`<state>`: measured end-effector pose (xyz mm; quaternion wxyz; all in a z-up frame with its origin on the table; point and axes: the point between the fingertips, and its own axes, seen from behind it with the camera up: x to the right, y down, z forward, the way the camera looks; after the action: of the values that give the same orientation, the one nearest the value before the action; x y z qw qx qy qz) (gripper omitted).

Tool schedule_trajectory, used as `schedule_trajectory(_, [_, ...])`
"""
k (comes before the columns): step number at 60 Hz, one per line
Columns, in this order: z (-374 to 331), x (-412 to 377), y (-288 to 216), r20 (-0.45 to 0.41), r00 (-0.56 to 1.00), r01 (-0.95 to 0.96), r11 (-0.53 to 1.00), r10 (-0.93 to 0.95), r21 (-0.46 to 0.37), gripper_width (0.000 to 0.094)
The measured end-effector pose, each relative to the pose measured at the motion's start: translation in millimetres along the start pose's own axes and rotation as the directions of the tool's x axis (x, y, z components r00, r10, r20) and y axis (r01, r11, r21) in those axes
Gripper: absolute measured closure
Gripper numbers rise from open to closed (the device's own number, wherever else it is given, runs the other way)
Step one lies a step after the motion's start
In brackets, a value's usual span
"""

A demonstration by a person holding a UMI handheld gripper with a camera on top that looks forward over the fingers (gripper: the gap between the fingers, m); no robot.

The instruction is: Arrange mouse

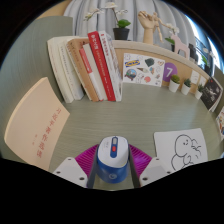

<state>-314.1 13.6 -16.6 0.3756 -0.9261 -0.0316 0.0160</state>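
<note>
**Mouse sat between the fingers, long axis pointing away**

I saw the gripper low over the grey desk, its fingers spread about as wide as the mouse itself. The white-and-blue mouse lay squarely between them, its long axis running near to far, in line with the fingers, nose toward the books. The pink pads flanked it on the left and right. I could not tell whether both pads were pressing on its sides or only standing just beside them, and the mouse seemed to rest on the desk.

Beyond the mouse, a row of books leaned against the far left. A pale folder lay to the near left, and a sheet with a cartoon drawing lay to the near right. A shelf with small potted plants ran along the far right.

I judged the mouse well centred, so any move would need no sideways correction, only a squeeze across its narrow width.
</note>
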Motion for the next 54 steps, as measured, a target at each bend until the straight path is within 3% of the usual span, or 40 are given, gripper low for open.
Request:
schedule_trajectory(6, [0.1,1.0,1.0,-0.005,1.0,-0.01,1.0,0.01,-0.01,0.0421])
schedule_trajectory(17, [1.4,0.5,1.9,0.006,1.0,-0.005,0.999,0.005,-0.045,0.0543])
schedule_trajectory(28, [1.3,-0.4,-11.6,0.063,0.998,-0.018,0.997,0.023,-0.079,0.0547])
schedule_trajectory(32, [-19.0,7.5,-44.5,0.079,0.997,-0.001,1.0,0.003,-0.02,0.0545])
schedule_trajectory(45, [-130.0,99.9,-178.2,-0.022,0.998,0.064,0.968,-0.061,0.243,0.0545])
schedule_trajectory(54, [-162.7,175.0,-192.3,-0.072,0.996,0.065,0.952,-0.046,0.299,0.0546])
